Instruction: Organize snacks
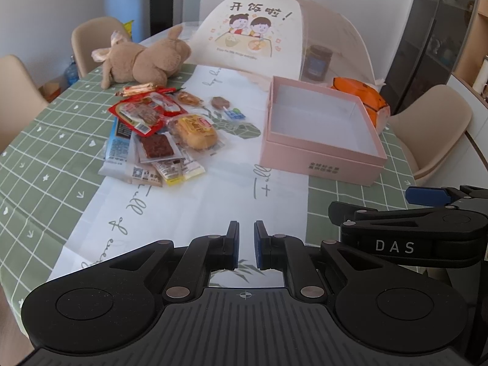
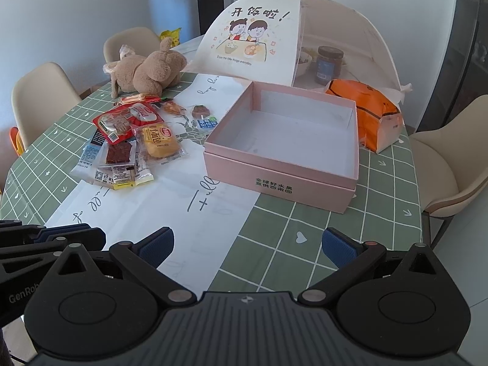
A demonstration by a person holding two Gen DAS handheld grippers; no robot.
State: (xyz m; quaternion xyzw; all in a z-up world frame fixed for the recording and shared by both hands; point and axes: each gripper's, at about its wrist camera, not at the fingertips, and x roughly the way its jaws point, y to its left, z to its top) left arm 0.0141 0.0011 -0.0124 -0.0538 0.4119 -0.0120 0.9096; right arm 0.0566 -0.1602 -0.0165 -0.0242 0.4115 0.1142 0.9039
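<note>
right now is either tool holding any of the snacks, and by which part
Nothing is held. The left tool is shut on air, the right tool is open with nothing between its fingers. The snack pile lies untouched beside the empty pink box.

A loose pile of wrapped snacks point(image 2: 128, 143) lies on the white runner, some packets overlapping. Just beside it on the right stands an open pink box point(image 2: 276, 180), upright and empty.

A brown plush toy point(image 1: 143, 61) lies on its side on the green checked tablecloth point(image 1: 45, 158). Behind it a mesh food cover point(image 2: 274, 33) stands over a dark jar point(image 2: 328, 64). Just beside the cover sits an orange bag point(image 2: 369, 109). Beige chairs point(image 2: 442, 164) ring the table.
</note>
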